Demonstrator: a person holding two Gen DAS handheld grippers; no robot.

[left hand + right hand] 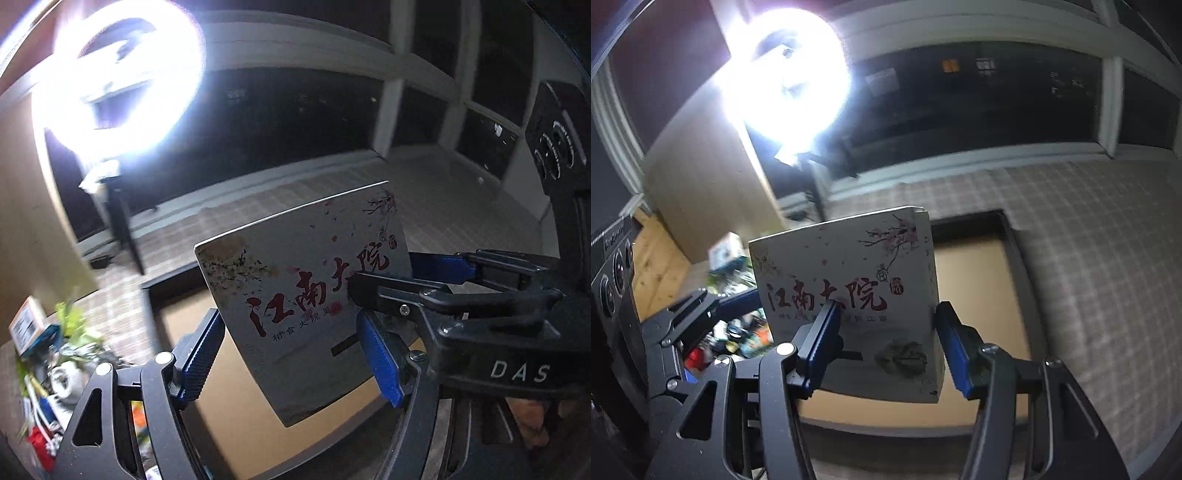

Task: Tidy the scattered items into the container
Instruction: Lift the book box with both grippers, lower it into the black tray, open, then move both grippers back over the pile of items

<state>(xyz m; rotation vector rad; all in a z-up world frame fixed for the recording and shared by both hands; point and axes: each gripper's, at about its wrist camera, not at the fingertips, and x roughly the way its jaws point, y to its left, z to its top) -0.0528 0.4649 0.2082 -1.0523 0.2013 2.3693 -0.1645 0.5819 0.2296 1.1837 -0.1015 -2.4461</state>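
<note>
While the left wrist view is taking in a dim room, a white box (306,291) printed with red characters and blossom branches is standing tilted in the air between the blue pads of the left gripper (291,354). Both pads are pressing against the box's lower sides, so the fingers are gripping it at a medium spread. The right gripper (402,280) is reaching in from the right side of this view, one black finger lying across the box's front face and a blue pad showing behind its right edge; it is pinching that edge. A ring light (122,74) is glaring at upper left. Cluttered items (55,354) are lying in a heap at lower left, beside a tan board (221,417) with a dark frame on a checked cloth (443,206).

Seen from the right wrist view, the same box (849,295) is sitting upright between the right gripper's (886,350) two blue pads, the left pad lying over its front face, the right one at its edge, fingers clamping it. The left gripper (701,314) is coming in from the left, touching the box's left side; its finger spread cannot be told here. Behind the box, the tan board (975,280) is lying on the checked cloth (1089,258), and the ring light (786,77) is blazing above. Colourful clutter (738,332) is showing blurred at left.
</note>
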